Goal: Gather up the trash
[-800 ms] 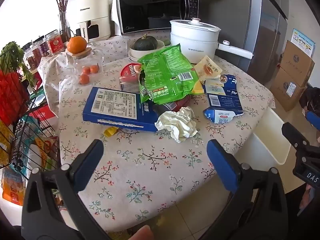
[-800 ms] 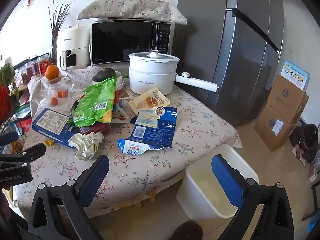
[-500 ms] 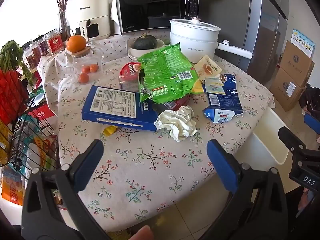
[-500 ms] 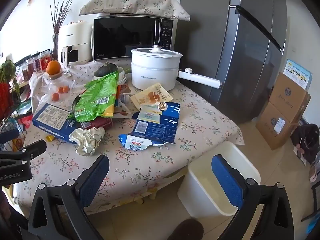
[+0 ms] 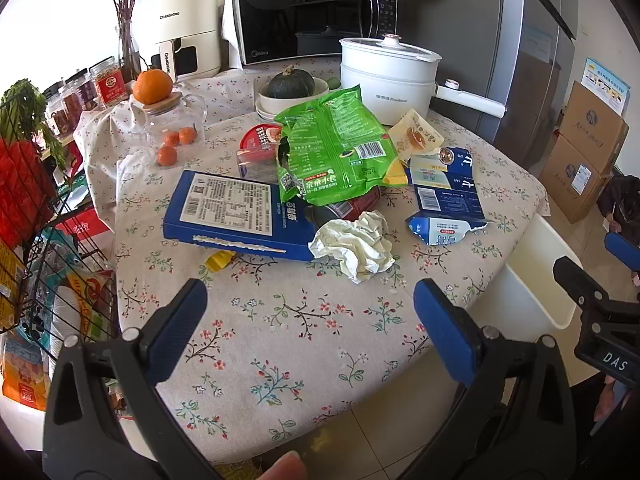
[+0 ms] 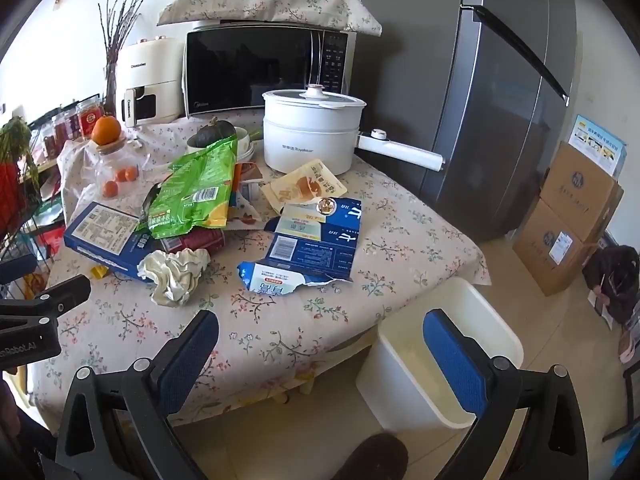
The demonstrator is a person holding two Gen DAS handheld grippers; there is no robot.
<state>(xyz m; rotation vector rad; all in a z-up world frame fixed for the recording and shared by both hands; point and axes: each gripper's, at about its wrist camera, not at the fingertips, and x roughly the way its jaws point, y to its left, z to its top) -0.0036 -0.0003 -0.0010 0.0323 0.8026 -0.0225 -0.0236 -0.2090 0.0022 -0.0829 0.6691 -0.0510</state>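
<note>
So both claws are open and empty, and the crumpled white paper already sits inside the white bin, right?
Not quite. Both the left claw and right claw are open and empty, but the crumpled white paper lies on the table, as the right wrist view shows; the white bin stands beside it.

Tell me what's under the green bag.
The green bag lies over a red wrapper, a yellow packet and a corner of the blue box. Anything deeper under it is covered.
</note>
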